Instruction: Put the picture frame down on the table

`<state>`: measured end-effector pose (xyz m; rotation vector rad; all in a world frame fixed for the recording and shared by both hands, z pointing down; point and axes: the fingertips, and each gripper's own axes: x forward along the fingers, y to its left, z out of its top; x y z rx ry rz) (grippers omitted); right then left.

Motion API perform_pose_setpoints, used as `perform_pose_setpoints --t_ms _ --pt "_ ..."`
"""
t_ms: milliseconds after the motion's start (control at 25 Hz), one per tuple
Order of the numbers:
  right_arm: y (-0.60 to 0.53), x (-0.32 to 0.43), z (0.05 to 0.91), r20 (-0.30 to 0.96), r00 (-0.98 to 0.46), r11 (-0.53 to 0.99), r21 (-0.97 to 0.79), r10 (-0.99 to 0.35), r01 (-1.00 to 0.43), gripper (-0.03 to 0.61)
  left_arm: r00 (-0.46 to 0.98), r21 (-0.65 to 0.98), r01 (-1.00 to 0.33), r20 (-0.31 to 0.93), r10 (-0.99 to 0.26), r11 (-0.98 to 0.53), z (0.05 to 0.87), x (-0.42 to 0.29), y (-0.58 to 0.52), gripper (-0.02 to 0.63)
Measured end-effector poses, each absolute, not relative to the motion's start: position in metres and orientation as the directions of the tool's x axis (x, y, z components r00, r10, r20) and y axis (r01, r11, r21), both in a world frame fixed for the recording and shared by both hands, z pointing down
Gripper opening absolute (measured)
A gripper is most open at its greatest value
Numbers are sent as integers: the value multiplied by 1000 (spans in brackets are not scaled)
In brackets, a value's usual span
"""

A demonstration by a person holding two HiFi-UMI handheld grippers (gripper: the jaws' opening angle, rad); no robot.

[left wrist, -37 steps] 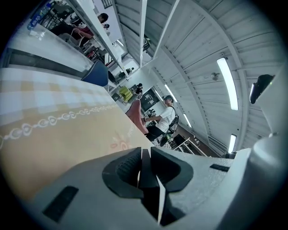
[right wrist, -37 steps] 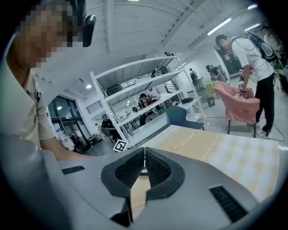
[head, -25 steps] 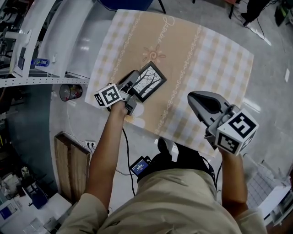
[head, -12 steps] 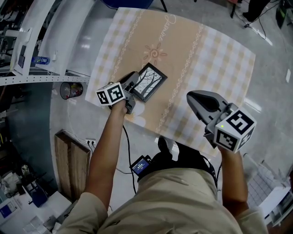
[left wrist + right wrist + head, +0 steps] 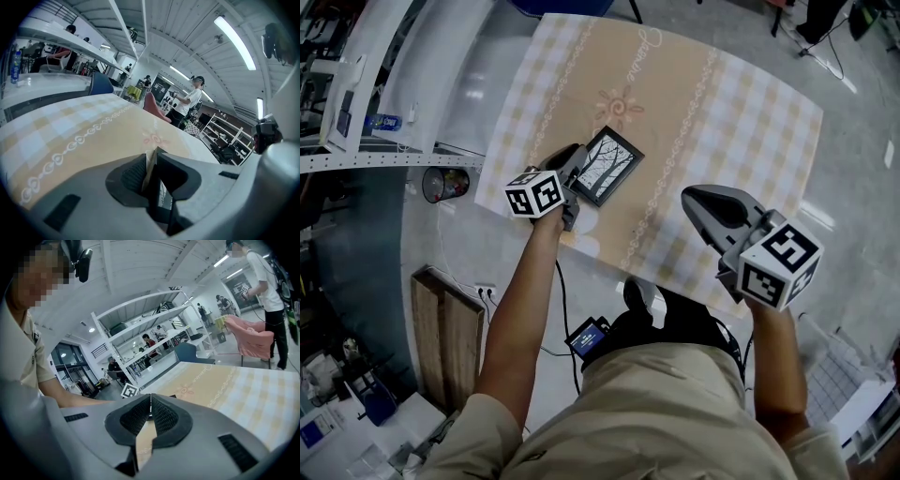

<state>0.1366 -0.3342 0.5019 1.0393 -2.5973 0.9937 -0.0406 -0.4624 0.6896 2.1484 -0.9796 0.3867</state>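
Note:
The picture frame [image 5: 609, 165], black-edged with a bare-tree print, lies over the left part of the checked tablecloth [image 5: 722, 112]. My left gripper [image 5: 574, 167] is shut on its near left edge. In the left gripper view the picture frame [image 5: 151, 174] shows edge-on, pinched between the dark pads, with the tablecloth [image 5: 84, 131] beyond. I cannot tell whether the frame touches the table. My right gripper [image 5: 690, 200] hovers over the table's near right side, shut with nothing in it. In its own view the right gripper [image 5: 150, 401] has its pads pressed together.
The table's near edge runs just below both grippers, with bare floor beyond it. A metal shelf [image 5: 384, 84] stands at the left and a wooden board [image 5: 445, 337] lies on the floor. A pink armchair [image 5: 248, 341] and people stand far off.
My left gripper has shifted slightly right and turned a little, still holding the frame, which stays in about the same spot. The right gripper has hardly moved.

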Motion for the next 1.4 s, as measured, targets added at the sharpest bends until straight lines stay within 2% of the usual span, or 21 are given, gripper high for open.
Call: perform_pose_setpoints --t_ms 560,920,1400 --pt "-323 125 492 398 -727 527 -507 -559 -682 3 602 300 -781 592 -535 -547 690 -39 -460 71" --pt "-310 119 484 410 -719 528 -492 -561 -692 3 581 197 -756 640 -502 -624 693 -33 -451 71" --pt "-291 99 459 405 -721 554 -463 -562 -692 3 593 66 -694 617 -517 -717 640 -36 -432 71"
